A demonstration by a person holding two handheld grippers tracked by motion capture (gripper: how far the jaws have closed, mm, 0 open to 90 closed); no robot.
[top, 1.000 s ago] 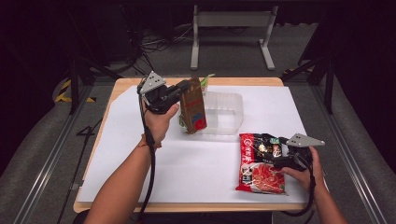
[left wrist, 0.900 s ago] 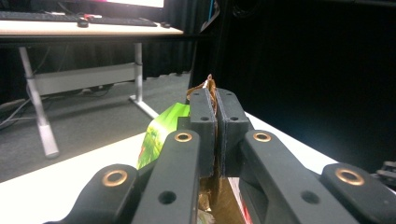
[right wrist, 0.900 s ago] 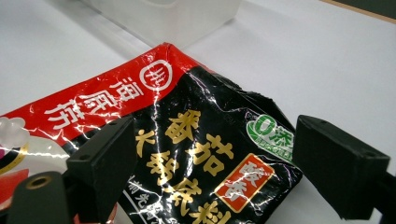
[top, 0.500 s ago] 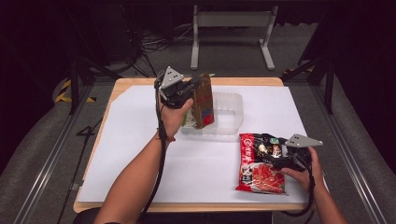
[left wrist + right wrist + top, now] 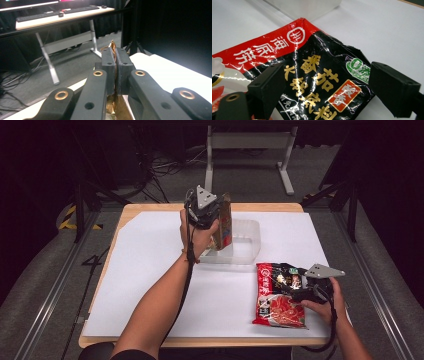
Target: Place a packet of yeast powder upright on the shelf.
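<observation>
At about eleven o'clock from the table's centre in the high view, the left gripper [image 5: 216, 215] is clenched on the top edge of a brown snack bag [image 5: 223, 222], holding it upright and off the surface just over the near-left corner of the clear plastic container [image 5: 248, 245]. The left gripper view shows the two pads pressed together with a sliver of the bag's crinkled seam pinched between them and more of the bag hanging below. The bag is not yet set down inside, so I judge the packing of this item roughly midway: lifted and brought to the container, with lowering and letting go left to do. Farther right, at about four o'clock, the red and black noodle packet [image 5: 279, 294] lies flat on the white table [image 5: 150, 270], just beside the container's near-right corner. The right gripper [image 5: 329, 90] rests low over it with jaws spread wide on either side, pressing nothing; that packet appears untouched and waiting its turn.
</observation>
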